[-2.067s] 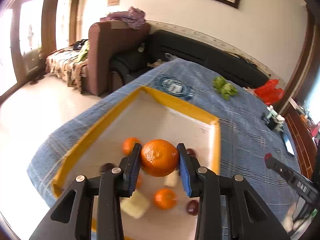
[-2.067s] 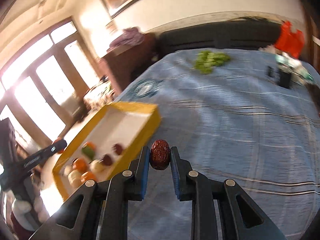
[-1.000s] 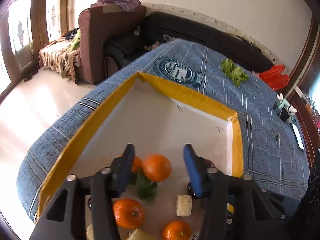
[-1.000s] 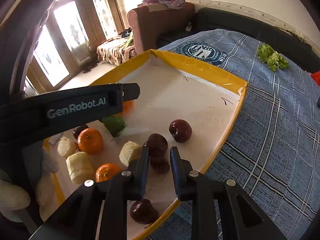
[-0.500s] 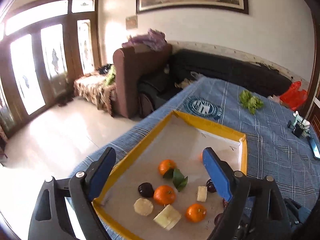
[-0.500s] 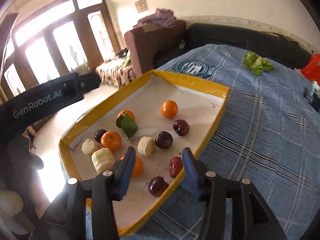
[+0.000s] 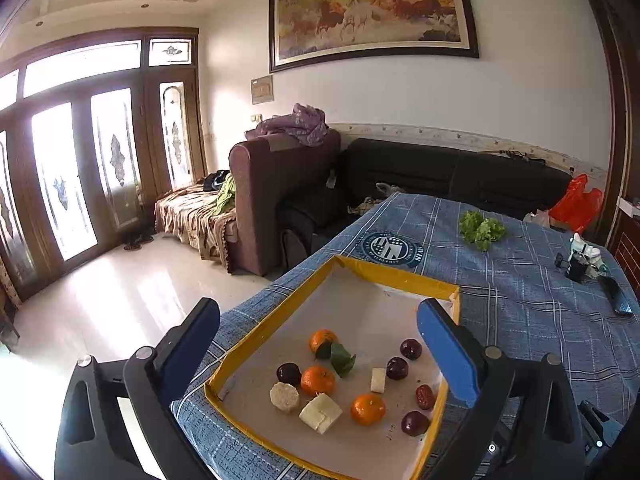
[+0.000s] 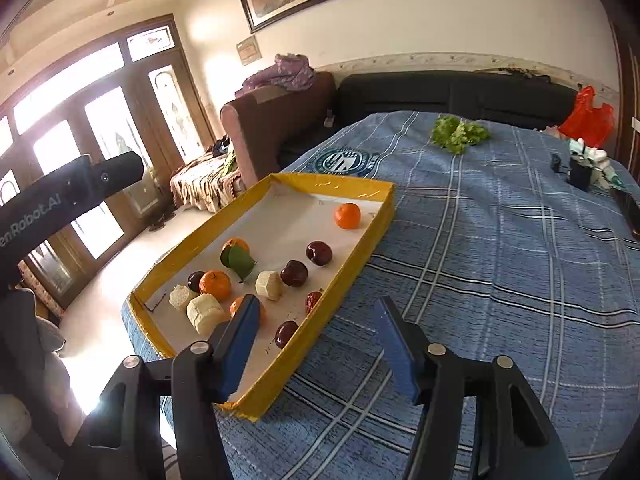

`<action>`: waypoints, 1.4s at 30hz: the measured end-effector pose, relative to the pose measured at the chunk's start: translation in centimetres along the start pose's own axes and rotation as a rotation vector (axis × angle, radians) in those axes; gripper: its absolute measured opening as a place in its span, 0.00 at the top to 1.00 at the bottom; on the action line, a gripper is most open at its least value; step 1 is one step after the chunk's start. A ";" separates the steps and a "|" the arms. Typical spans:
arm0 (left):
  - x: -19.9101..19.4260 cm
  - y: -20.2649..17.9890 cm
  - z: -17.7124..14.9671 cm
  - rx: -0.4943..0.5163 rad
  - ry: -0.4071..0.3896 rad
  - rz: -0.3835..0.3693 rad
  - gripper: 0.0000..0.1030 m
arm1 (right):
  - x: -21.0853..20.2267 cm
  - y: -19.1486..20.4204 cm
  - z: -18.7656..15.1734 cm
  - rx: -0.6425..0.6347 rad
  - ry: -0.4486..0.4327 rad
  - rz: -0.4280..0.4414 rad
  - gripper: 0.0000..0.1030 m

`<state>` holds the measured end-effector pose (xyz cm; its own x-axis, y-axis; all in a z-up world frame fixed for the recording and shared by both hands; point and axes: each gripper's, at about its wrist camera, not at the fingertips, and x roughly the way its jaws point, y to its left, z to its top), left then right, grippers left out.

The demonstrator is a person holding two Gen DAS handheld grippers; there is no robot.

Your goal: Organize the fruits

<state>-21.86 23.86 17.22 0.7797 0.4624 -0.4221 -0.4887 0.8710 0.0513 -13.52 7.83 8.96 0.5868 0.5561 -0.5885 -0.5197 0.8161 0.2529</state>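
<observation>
both grippers hang above the near end of the yellow-rimmed tray (image 8: 384,204) with nothing in them: the left gripper (image 7: 326,344) has its jaws spread wide, and the right gripper (image 8: 316,346) is parted too, empty. the fruit all lies inside the tray on the blue plaid cloth (image 8: 500,260): four oranges (one, orange (image 8: 347,216), sits alone toward the far end), dark plums such as plum (image 8: 319,253), a red date (image 7: 424,396) by the right wall, pale cut chunks (image 8: 206,312) and a leafy orange (image 8: 236,254). no loose fruit shows on the cloth; only a bunch of lettuce (image 8: 458,133) lies well apart. gathering looks finished, though grouping by kind seems undone.
</observation>
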 end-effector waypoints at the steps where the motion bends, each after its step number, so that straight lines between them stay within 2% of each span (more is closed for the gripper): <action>1: -0.4 -0.2 0.0 0.006 -0.004 -0.002 0.04 | -0.4 -0.1 0.0 0.001 -0.007 0.000 0.36; 20: -2.0 -0.6 -0.3 0.002 0.005 -0.033 0.04 | -3.3 0.4 -0.7 -0.003 -0.053 -0.011 0.29; 36: -0.5 -0.5 -1.0 -0.016 0.059 -0.051 0.04 | -2.0 -0.3 -1.2 0.017 -0.022 -0.018 0.27; 42: 0.2 0.1 -1.0 -0.057 0.048 -0.041 0.04 | -1.2 -0.8 -1.5 0.035 -0.008 -0.022 0.27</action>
<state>-22.18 23.81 16.22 0.7803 0.4169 -0.4661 -0.4794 0.8774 -0.0178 -14.75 6.28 8.33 0.6025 0.5394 -0.5883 -0.4849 0.8328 0.2670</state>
